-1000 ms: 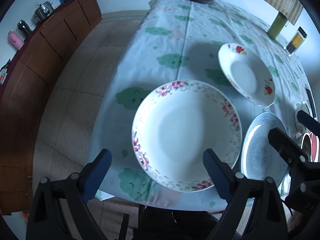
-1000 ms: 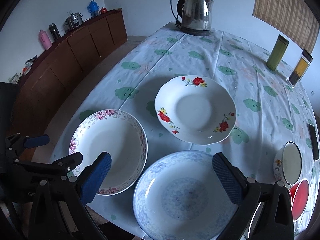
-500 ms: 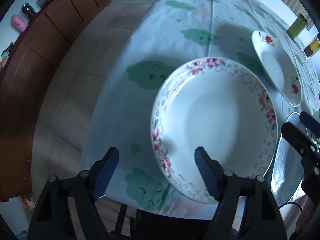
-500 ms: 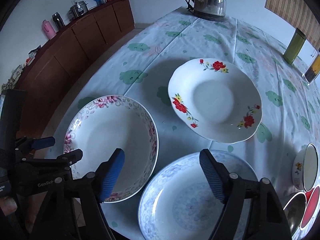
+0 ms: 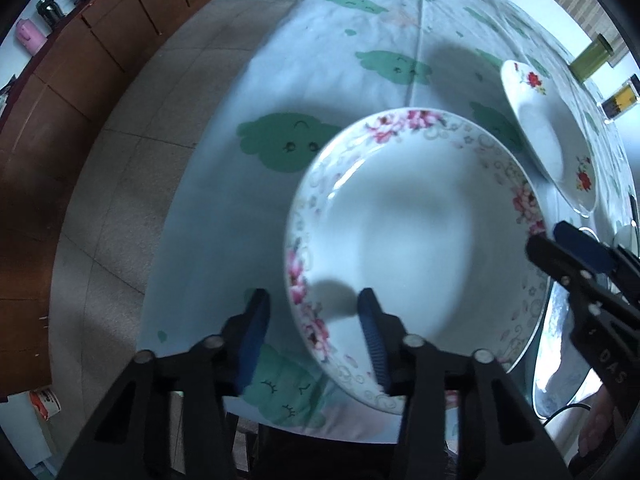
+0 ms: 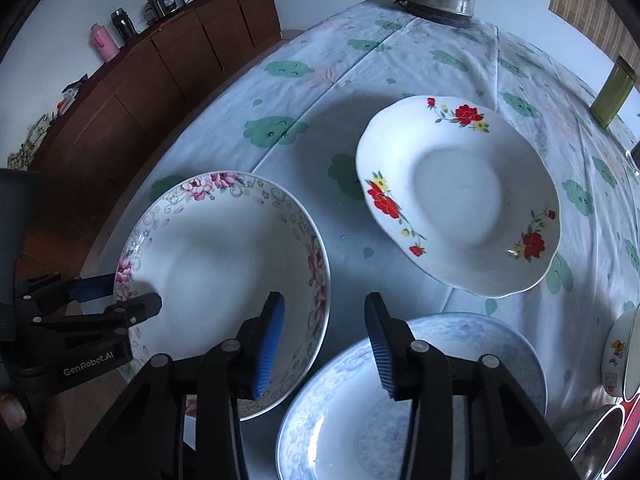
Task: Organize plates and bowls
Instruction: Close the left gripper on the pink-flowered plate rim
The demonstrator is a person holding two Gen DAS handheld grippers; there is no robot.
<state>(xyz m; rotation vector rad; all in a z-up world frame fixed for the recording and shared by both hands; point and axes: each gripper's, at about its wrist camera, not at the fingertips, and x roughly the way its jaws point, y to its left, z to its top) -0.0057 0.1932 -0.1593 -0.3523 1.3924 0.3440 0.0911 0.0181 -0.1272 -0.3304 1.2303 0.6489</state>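
Left gripper [image 5: 312,320]: the two blue-padded fingers [image 5: 370,328] stand part-open and straddle the near-left rim of the pink-flowered plate [image 5: 416,240] — one finger outside the rim at about 8 o'clock of the plate, the other over its well. No pad can be seen pressing the porcelain, so the plate is judged bracketed, not yet gripped. It lies flat on the counter [image 5: 360,32] at its near-left edge, overhanging slightly.

To do this step well: bring the outer finger under the lip and the inner one onto the sloped wall, close squarely across the rim and lift level — a glazed rim pinched at one point is likely to pivot or slip.

Right gripper [image 6: 324,336]: fingers part-open and holding nothing, hovering between the pink-flowered plate at 9 o'clock and the blue-patterned plate [image 6: 360,432] at 5 o'clock, which lies flat at the near edge just beside the first. The red-flowered plate [image 6: 460,196] lies at 1 o'clock, apart from both. Small bowls [image 6: 618,352] show at the right margin.

Pose: both tools are held low and pitched steeply downward from the near side; the left tool reaches in from the plate's left, seen in the right wrist view at 9 o'clock.
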